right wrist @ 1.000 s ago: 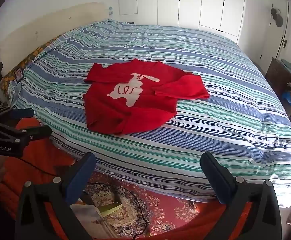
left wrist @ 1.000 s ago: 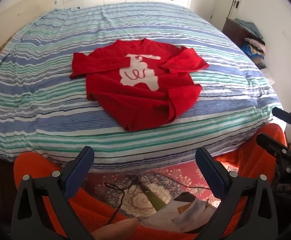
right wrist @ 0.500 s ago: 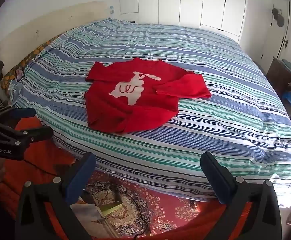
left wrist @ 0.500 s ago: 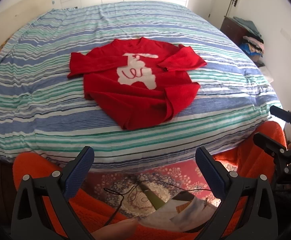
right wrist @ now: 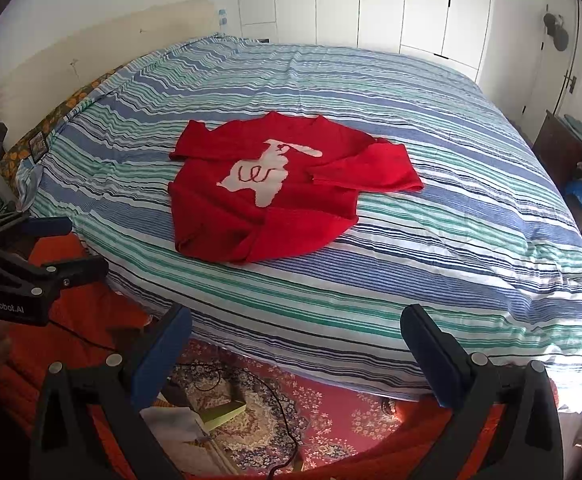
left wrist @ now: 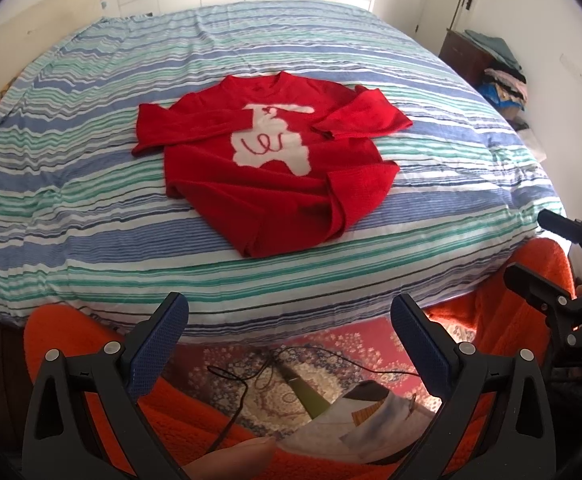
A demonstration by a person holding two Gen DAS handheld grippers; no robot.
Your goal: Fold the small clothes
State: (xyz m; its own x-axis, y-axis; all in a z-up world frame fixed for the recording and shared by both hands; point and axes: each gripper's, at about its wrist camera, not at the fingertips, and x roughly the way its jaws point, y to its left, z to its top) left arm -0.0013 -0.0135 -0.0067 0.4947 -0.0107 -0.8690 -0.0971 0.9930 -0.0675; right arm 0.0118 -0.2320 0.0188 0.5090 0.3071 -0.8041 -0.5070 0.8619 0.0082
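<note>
while both grippers gape, red sweater (left wrist: 275,164) on striped bed (left wrist: 91,208), black cable (left wrist: 247,384) below

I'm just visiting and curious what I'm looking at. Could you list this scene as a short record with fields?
garment: red sweater with a white motif, lying face up, one lower corner turned over
surface: striped bed cover
left gripper: open, empty, short of the bed
right gripper: open, empty, short of the bed
floor: patterned red rug
folding: not yet begun
</note>
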